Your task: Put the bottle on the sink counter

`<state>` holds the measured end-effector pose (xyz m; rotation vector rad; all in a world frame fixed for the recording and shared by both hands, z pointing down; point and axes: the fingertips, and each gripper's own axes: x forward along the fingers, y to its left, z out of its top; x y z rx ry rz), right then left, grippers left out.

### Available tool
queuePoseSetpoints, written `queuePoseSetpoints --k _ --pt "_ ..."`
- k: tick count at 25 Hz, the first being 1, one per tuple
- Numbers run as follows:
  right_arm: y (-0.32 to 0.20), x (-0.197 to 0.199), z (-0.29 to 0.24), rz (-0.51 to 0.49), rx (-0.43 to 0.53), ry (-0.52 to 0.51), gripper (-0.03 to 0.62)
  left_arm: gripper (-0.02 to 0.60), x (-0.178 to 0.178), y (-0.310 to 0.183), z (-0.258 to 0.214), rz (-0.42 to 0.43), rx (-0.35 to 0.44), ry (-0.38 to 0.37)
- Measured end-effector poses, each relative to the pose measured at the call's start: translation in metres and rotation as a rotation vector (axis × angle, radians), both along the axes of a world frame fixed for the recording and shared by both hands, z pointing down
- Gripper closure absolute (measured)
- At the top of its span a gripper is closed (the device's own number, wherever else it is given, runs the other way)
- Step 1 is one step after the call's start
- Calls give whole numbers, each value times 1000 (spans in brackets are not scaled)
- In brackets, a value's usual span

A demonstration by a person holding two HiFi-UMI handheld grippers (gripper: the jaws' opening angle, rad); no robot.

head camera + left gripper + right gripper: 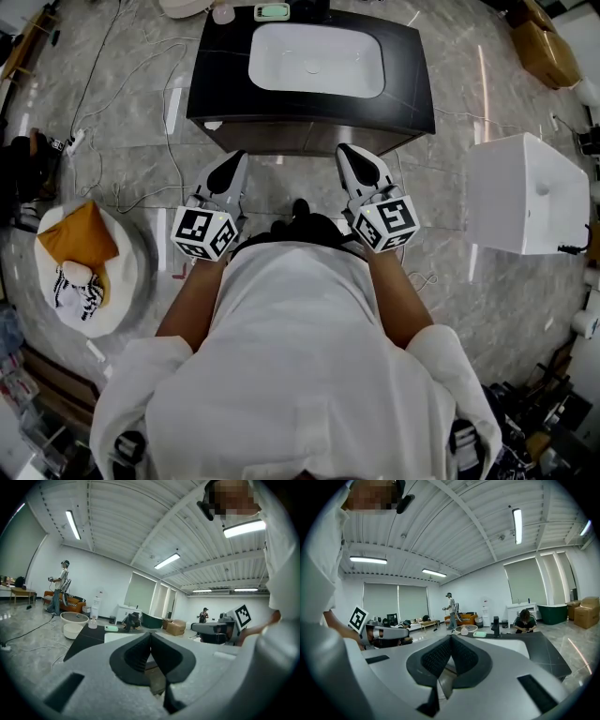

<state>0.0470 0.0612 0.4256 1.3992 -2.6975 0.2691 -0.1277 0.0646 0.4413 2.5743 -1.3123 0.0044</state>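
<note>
A small clear bottle (223, 12) stands on the far left corner of the black sink counter (405, 94), beside a green soap dish (272, 11). The left gripper view shows the bottle (93, 622) far ahead; in the right gripper view the bottle (464, 630) is small and distant. My left gripper (236, 157) and right gripper (349, 150) are held side by side in front of the counter's near edge, pointing at it. Both are shut with nothing between the jaws, as seen on the left gripper (150, 633) and the right gripper (451, 637).
A white basin (316, 58) fills the counter's middle, with a faucet (496, 626) behind it. On the floor a round white tub (131, 281) with an orange cloth lies left, a white box (530, 192) right, and cables (141, 84) trail at left. People stand and crouch far off.
</note>
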Motion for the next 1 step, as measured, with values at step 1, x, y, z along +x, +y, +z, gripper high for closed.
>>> queuePoseSetpoints --k 1 --pt "0 -1 1 -6 -3 -2 580 565 1 0 2 1 -8 3"
